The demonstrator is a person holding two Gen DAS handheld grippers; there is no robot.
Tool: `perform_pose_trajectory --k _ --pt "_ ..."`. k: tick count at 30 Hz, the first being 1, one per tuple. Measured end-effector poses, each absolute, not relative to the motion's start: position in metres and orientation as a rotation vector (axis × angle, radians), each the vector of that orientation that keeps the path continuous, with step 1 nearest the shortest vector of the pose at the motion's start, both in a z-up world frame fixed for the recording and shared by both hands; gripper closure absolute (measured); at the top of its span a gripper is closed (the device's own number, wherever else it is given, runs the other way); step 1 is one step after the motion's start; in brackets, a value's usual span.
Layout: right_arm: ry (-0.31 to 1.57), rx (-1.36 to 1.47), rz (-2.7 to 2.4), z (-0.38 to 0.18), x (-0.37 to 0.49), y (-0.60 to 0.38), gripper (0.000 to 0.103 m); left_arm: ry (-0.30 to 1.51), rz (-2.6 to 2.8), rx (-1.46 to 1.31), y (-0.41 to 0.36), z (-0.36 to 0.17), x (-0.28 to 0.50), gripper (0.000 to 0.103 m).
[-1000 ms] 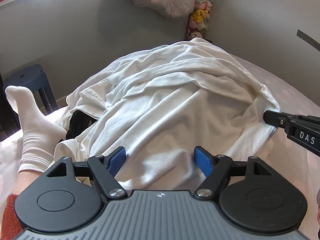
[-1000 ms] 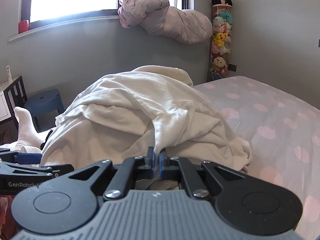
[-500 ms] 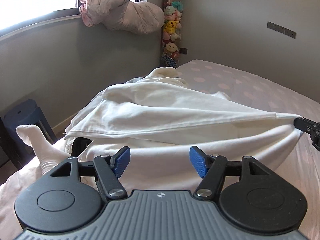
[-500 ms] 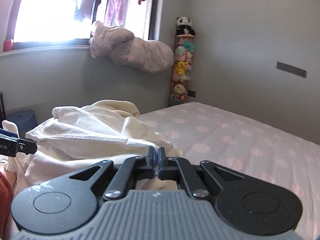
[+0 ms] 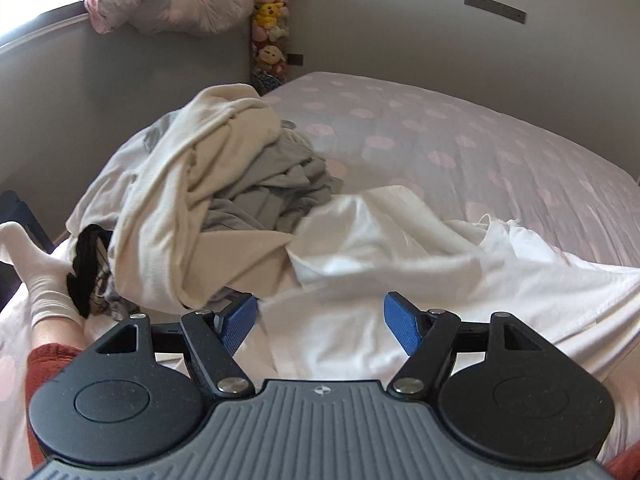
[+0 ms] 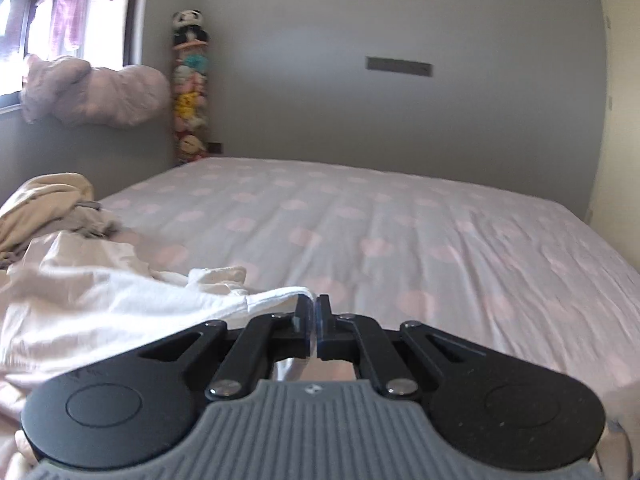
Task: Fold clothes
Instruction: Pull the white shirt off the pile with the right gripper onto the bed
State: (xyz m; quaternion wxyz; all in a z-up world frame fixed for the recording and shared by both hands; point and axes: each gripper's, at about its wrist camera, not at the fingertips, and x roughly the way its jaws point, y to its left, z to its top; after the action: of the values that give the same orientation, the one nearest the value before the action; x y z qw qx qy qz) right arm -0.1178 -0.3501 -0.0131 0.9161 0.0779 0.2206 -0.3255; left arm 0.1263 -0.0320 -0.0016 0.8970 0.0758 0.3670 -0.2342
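- On the bed, the white garment has come off the laundry heap: half a second ago it draped over the pile like a tent, and now it lies pulled out toward the person, stretched low across the pink-dotted sheet.
- That move has uncovered the heap behind it: a cream piece flopped over crumpled grey cloth, with something black at its left edge beside a foot in a white sock.
- The right gripper has its jaws pinched together on an edge of the white garment, the fabric trailing away to the left in loose wrinkles; it held the same pinch in the earlier frames, with the bed now filling its view.
- The left gripper hangs above the near part of the garment, jaws spread wide as before, blue pads empty.
- The garment looks rumpled and unfolded, a raised ridge running across its middle, its far edge ragged with a small puckered seam showing.
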Motion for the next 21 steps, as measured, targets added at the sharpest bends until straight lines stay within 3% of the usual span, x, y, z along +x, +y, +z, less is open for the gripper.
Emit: perform_pose_trajectory --k 4,7,10,13,21 --pt "0.524 0.257 -0.744 -0.034 -0.151 -0.372 0.098 0.793 -0.551 0.201 -0.061 -0.016 0.104 0.029" --pt "0.555 0.309 -0.762 -0.050 -0.166 -0.372 0.085 0.791 -0.549 0.294 -0.087 -0.025 0.088 0.029" --pt "0.567 0.338 -0.773 -0.059 -0.179 -0.370 0.081 0.801 -0.570 0.351 -0.107 -0.034 0.079 0.029" --pt "0.543 0.297 -0.748 -0.057 -0.182 -0.364 0.067 0.807 -0.592 0.382 -0.123 -0.042 0.076 0.029" --pt "0.577 0.206 -0.607 -0.059 -0.161 -0.342 0.051 0.821 -0.626 0.465 -0.154 -0.060 0.074 0.029"
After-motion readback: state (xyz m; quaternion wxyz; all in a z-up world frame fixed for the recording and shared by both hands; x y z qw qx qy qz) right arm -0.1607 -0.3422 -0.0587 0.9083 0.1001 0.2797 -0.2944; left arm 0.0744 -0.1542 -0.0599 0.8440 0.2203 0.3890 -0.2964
